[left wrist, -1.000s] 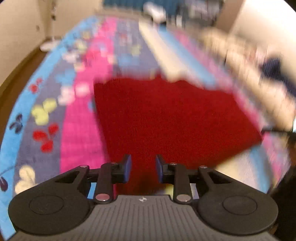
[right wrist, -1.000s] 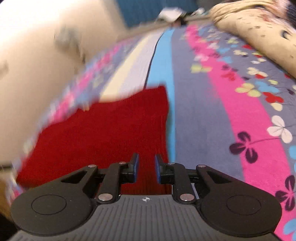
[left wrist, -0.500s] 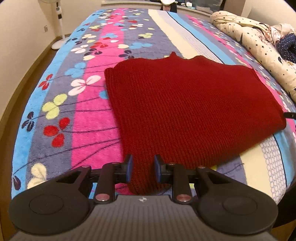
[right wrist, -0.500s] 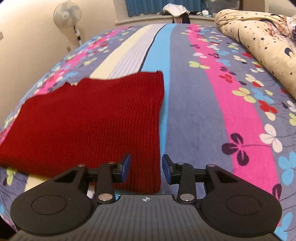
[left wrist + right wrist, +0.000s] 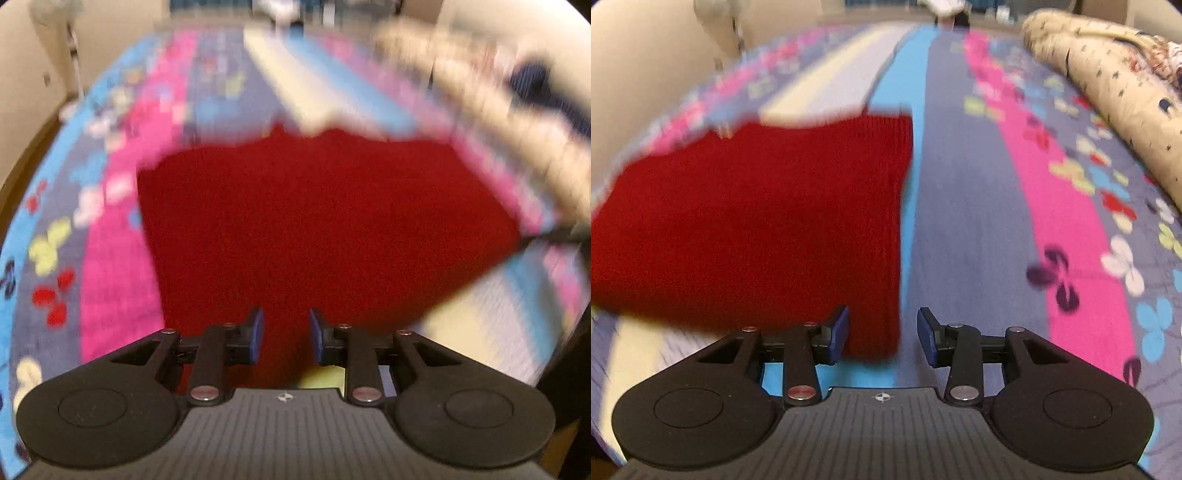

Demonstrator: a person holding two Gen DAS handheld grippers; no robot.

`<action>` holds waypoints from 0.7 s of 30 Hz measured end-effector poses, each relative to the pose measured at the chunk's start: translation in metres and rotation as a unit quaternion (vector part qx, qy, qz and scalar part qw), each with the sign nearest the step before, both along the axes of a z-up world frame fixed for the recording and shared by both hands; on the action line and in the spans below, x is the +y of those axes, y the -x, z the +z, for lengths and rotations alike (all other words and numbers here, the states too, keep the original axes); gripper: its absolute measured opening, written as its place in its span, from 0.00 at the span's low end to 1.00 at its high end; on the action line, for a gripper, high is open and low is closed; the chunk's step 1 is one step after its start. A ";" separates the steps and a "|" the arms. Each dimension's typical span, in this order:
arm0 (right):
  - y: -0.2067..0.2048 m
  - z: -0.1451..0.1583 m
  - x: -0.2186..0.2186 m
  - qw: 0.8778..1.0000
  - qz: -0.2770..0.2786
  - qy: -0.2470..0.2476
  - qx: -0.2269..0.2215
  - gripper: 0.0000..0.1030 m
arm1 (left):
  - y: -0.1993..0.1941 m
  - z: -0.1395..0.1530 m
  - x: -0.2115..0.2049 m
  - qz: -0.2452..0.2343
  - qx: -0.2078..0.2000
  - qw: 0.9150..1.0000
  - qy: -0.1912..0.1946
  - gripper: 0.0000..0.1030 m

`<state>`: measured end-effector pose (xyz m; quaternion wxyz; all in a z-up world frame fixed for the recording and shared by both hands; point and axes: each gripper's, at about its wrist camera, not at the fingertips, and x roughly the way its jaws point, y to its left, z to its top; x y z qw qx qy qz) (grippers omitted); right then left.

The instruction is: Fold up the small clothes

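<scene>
Right gripper (image 5: 882,334) newly widened over red sweater (image 5: 757,221) corner, left gripper (image 5: 286,334) apart, no legible writing.

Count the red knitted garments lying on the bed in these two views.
1: the red garment lies flat on the striped bedspread, just ahead of both claws; others may lie outside view.

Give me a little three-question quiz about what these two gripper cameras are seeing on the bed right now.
1. True or false: the red knitted garment lies spread flat on the striped bedspread.
2. Which gripper's jaws stand wider apart: the left gripper or the right gripper?
3. What lies beyond the garment's right edge in the right wrist view? A) a laundry basket B) a cream star-print duvet C) a wooden chair

Key: 1 true; 2 the right gripper, whose jaws have just been opening, nothing pinched between them; 3 B.
</scene>
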<state>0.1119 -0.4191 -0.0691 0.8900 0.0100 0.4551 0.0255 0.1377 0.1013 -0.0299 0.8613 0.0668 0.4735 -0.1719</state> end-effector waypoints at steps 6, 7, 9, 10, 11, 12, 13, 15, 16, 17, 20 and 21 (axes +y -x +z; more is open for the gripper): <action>0.009 0.024 -0.009 0.996 -0.015 -0.046 -0.076 0.42 | -0.004 0.014 0.006 0.032 -0.031 0.999 0.029 0.29; 0.011 0.027 -0.009 0.995 -0.016 -0.054 -0.087 0.43 | -0.006 0.016 0.008 0.042 -0.036 0.998 0.035 0.29; 0.009 0.025 -0.010 0.995 -0.013 -0.053 -0.085 0.44 | -0.012 0.009 0.011 0.065 -0.018 0.998 0.012 0.29; 0.005 0.018 -0.008 0.997 -0.010 -0.043 -0.066 0.45 | -0.017 -0.002 0.012 0.078 0.007 0.997 -0.015 0.28; 0.002 0.009 -0.006 0.999 -0.007 -0.029 -0.038 0.46 | -0.020 -0.008 0.011 0.079 0.018 0.996 -0.031 0.28; 0.000 -0.001 -0.002 1.000 -0.003 -0.009 -0.003 0.46 | -0.020 -0.007 0.009 0.073 0.012 0.997 -0.036 0.28; -0.001 -0.007 0.000 1.000 -0.001 0.008 0.009 0.47 | -0.019 -0.003 0.007 0.070 0.001 0.997 -0.031 0.28; 0.000 0.003 0.000 1.000 -0.005 0.003 -0.022 0.47 | -0.017 0.006 0.009 0.074 -0.018 0.997 -0.006 0.29; 0.002 0.010 -0.002 0.999 -0.013 -0.010 -0.043 0.47 | -0.016 0.012 0.010 0.078 -0.032 0.996 0.000 0.31; 0.004 0.015 -0.005 0.998 -0.022 -0.022 -0.057 0.47 | -0.013 0.018 0.010 0.083 -0.052 0.995 -0.005 0.32; 0.010 0.029 -0.012 0.993 -0.056 -0.034 -0.102 0.47 | -0.002 0.036 0.009 0.091 -0.107 0.990 -0.021 0.46; 0.011 0.034 -0.013 0.991 -0.065 -0.029 -0.117 0.47 | 0.001 0.044 0.010 0.092 -0.115 0.989 -0.016 0.51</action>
